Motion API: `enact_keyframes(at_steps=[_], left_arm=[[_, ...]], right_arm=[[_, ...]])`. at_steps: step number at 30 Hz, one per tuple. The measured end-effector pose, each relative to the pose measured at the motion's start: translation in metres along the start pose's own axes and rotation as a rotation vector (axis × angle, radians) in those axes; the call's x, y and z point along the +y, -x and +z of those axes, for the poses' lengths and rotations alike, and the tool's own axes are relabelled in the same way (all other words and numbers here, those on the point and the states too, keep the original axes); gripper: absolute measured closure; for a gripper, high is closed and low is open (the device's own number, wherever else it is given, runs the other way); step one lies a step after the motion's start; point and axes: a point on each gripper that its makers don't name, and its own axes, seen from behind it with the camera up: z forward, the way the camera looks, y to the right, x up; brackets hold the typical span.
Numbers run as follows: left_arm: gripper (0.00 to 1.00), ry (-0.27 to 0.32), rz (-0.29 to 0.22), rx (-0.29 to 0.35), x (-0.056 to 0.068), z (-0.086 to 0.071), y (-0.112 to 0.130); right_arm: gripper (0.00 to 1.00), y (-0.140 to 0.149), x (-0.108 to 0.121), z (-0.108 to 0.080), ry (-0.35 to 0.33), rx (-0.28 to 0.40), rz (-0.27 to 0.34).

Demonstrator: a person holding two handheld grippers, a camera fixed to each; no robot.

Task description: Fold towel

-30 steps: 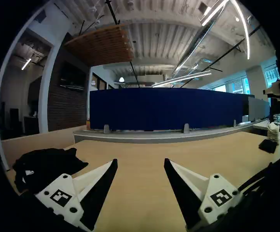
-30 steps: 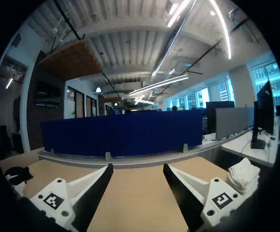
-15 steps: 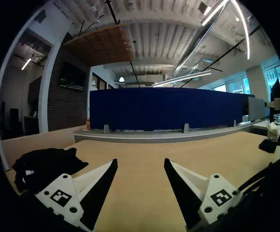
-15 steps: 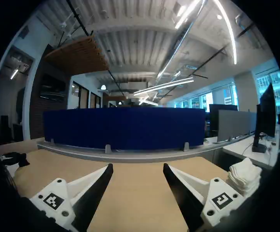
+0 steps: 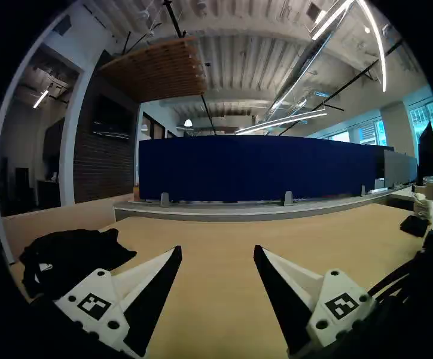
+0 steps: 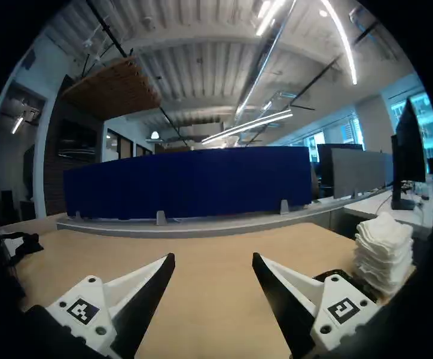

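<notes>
We have the left gripper (image 5: 217,248) and right gripper (image 6: 213,256) both spread wide over the wooden table (image 5: 228,230), a stack of folded white towels (image 6: 386,254) at the table's right edge, a crumpled black cloth (image 5: 70,254) at its left end.

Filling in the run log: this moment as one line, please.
left gripper open | right gripper open | black cloth heaped on table | white towel stack beside right gripper | no towel in jaws

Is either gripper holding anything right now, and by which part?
Nothing is held. The left gripper and right gripper are both open above the table; the towel stack lies apart from them.
</notes>
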Motion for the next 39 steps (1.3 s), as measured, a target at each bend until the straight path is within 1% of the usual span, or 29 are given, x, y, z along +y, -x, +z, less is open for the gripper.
enact_keyframes(at_steps=[5,14,20,26,39], left_arm=[[0.11,0.000,0.000,0.000,0.001,0.000,0.000],[0.11,0.000,0.000,0.000,0.001,0.000,0.000],[0.11,0.000,0.000,0.000,0.001,0.000,0.000],[0.11,0.000,0.000,0.000,0.000,0.000,0.001],[0.11,0.001,0.000,0.000,0.000,0.000,0.000]], right_arm=[[0.00,0.013,0.002,0.000,-0.005,-0.004,0.012],[0.00,0.027,0.005,-0.004,-0.016,-0.006,0.000],[0.00,0.027,0.001,-0.008,-0.026,0.003,-0.047],[0.00,0.029,-0.002,-0.008,-0.024,0.005,-0.073],[0.00,0.032,0.000,-0.006,-0.019,0.004,-0.077]])
